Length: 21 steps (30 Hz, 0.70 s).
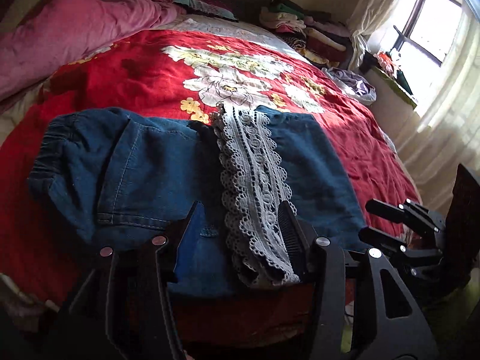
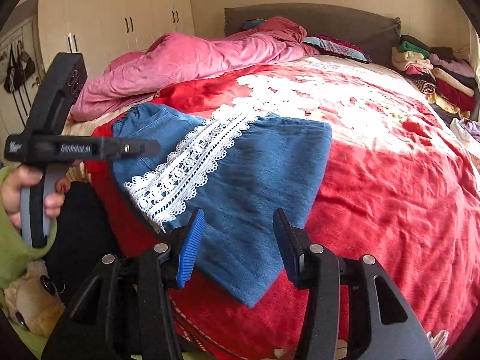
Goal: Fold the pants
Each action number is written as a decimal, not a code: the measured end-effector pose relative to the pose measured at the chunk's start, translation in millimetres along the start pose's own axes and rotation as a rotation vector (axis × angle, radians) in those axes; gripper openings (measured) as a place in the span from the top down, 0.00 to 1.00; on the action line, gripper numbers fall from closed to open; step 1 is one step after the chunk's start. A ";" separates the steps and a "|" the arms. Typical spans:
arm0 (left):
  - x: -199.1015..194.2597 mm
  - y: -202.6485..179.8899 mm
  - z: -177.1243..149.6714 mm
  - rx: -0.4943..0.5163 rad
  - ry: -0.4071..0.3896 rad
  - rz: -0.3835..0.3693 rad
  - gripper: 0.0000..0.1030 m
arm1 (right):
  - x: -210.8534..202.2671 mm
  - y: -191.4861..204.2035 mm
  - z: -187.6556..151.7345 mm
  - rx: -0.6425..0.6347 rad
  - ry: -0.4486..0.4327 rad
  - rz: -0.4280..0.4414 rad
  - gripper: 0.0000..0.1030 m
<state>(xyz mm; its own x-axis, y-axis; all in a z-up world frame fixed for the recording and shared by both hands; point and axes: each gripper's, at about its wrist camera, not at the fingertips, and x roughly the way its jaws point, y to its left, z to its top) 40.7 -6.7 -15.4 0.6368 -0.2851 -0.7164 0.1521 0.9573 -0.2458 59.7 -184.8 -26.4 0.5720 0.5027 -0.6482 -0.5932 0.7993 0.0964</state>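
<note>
Red bedspread (image 2: 390, 186): folded pants (image 2: 255, 174) just beyond open right tool (image 2: 238, 228).

The left gripper (image 1: 241, 219) points down at an angle over the near edge of the pants (image 1: 141, 165), its jaws apart and its pads pressing on nothing, though the cloth shows in the gap between them. The right gripper (image 2: 238, 228) tilts down over the same near edge further right, its jaws also parted and free of the cloth. A hand (image 2: 27, 192) in a green sleeve (image 2: 13, 249) wraps around the left gripper's handle, left of the pants in the right wrist view.
</note>
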 end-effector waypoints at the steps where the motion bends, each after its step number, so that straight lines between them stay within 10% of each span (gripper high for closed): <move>1: 0.5 -8.1 -2.3 0.043 -0.002 0.026 0.58 | 5.1 -2.5 1.3 -0.010 0.003 0.005 0.55; 6: 24.8 -27.7 -21.4 0.188 0.099 0.141 0.57 | 35.4 -5.7 -13.6 -0.046 0.154 -0.061 0.55; 21: 13.7 -12.0 -27.1 0.113 0.081 0.095 0.53 | 24.8 -15.4 -17.2 0.006 0.128 -0.029 0.52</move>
<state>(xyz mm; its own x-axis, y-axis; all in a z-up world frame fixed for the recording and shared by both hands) 27.1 -23.4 -40.0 0.5904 -0.1912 -0.7842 0.1805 0.9782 -0.1026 73.2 -190.3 -56.9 0.5113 0.4338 -0.7419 -0.5743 0.8147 0.0805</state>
